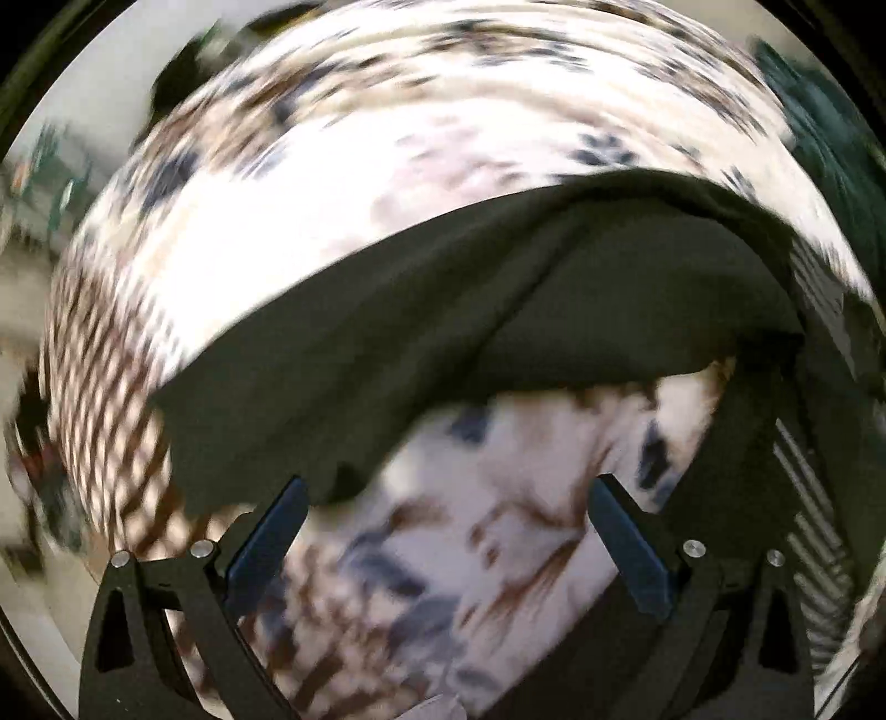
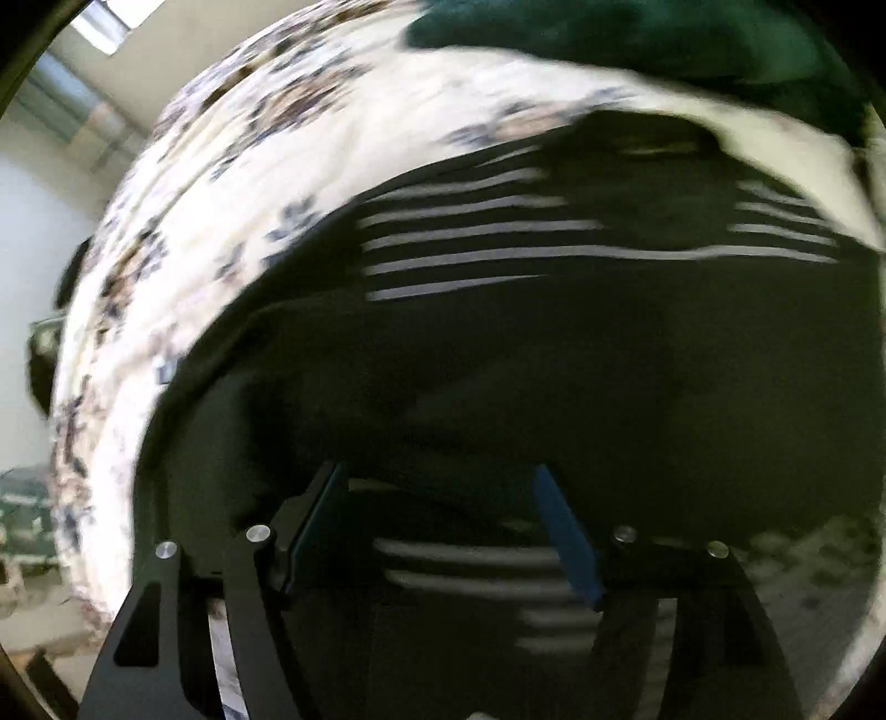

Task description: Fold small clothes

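Note:
A black garment with white stripes (image 2: 498, 343) lies on a floral cloth-covered surface (image 2: 249, 183). In the left wrist view its plain black part (image 1: 443, 310) is folded over, with the striped part at the right edge (image 1: 814, 509). My left gripper (image 1: 448, 498) is open and empty, just short of the garment's near edge. My right gripper (image 2: 440, 487) is open, low over the black garment, with striped cloth between its fingers; they do not pinch it. Both views are motion-blurred.
A dark green cloth (image 2: 637, 39) lies at the far right of the surface, also showing in the left wrist view (image 1: 819, 127). The floral cover (image 1: 332, 194) spreads left and ahead. Room walls and a window (image 2: 83, 83) show beyond the left edge.

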Demonstrator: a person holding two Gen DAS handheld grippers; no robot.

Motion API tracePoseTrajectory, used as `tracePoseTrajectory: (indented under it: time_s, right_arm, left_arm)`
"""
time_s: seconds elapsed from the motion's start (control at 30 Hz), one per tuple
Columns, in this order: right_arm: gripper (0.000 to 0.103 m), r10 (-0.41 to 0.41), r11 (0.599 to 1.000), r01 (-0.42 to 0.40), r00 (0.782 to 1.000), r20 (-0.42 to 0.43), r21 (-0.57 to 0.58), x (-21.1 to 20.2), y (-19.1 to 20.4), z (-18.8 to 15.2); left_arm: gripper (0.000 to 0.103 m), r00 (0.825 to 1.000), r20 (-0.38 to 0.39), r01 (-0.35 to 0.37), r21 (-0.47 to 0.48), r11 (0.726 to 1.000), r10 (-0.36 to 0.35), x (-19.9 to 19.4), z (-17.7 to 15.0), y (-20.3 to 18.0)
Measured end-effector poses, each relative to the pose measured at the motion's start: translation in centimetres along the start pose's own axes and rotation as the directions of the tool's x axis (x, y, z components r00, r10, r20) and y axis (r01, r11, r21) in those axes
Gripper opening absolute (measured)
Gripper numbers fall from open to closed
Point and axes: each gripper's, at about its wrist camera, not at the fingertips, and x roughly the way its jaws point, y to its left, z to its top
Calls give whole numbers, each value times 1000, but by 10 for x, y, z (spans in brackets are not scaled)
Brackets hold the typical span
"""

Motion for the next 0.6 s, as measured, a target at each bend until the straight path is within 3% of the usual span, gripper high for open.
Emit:
tracePoseTrajectory:
  time_s: [0.07,0.1,0.17,0.2,0.3,0.37,0.43,0.47,0.5,0.53,0.57,0.6]
  right_arm:
    - [78,-46,999,46,999,13,8,-16,-16,-11]
    - [78,-68,998,68,997,24,10,-23,-23,-17]
    - [78,-105,994,105,994,40,6,-33,-35,-26]
    - [78,-119,993,119,992,44,4,-37,-38,-30]
    - [78,-139,990,138,990,25,18,-45,-44,-33]
    - [78,-138,990,137,990,10,29,-42,-45,-38]
    - [78,-141,990,141,990,3,20,-38,-41,-41]
    - [78,-144,989,144,990,0,11,-36,-39,-43]
    - [78,-146,989,146,989,-2,1,-33,-35,-45]
    - [78,-146,989,146,989,-1,-6,-32,-33,-46]
    - [78,-144,989,144,990,-3,-14,-30,-30,-48]
    - [78,-142,990,142,990,-5,-21,-29,-28,-49]
  left_arm:
    - [103,997,-46,48,-120,992,-54,2,-7,30]
    - [103,992,-77,86,-220,972,-105,7,-11,51]
    - [103,976,-93,143,-399,906,-195,20,-17,88]
    - [103,967,-80,175,-490,854,-244,30,-21,107]
    - [100,956,-30,203,-651,731,-292,57,-26,149]
    - [90,956,11,212,-721,660,-295,68,-26,169]
    - [71,957,58,222,-778,587,-285,71,-27,187]
    - [61,960,84,226,-793,566,-266,70,-26,195]
    - [30,968,81,208,-792,573,-239,69,-25,199]
    - [10,973,84,198,-785,587,-216,66,-21,201]
    - [9,971,111,218,-769,601,-210,62,-17,204]
    - [8,974,130,219,-741,635,-184,55,-12,205]
